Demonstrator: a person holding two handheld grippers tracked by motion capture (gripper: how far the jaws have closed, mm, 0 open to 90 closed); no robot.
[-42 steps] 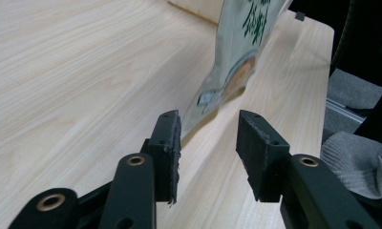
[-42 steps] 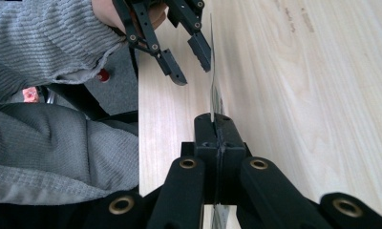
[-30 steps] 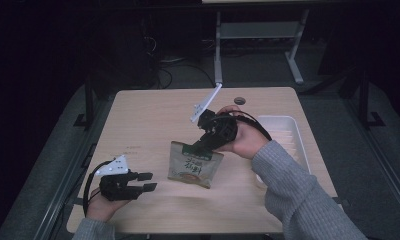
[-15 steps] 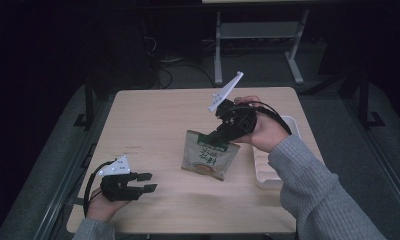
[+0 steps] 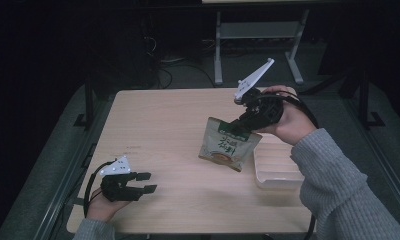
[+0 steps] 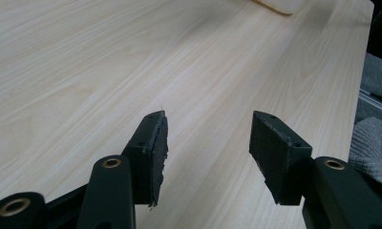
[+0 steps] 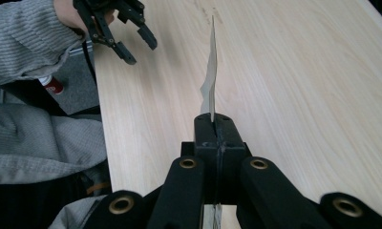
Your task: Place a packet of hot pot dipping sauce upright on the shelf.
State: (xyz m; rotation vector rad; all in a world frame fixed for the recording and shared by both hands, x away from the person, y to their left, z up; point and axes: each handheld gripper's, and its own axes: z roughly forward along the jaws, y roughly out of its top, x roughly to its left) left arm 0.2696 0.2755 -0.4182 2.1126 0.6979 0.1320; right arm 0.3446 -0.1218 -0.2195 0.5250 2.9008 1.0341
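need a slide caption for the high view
Right gripper lifts a snack pouch by its top beside a white tray; left gripper rests open.

Tabletop (image 5: pixel 168 120): one snack pouch (image 5: pixel 228 145), right of centre, raised off the surface, hanging by its top edge from the right gripper (image 5: pixel 239 125). Tray (image 5: pixel 278 172): on the tabletop at the right edge, just right of the pouch and partly behind its lower corner. Left gripper (image 5: pixel 147 182): near the front left corner, low over the tabletop, jaws pointing toward the right edge, well apart from the pouch.
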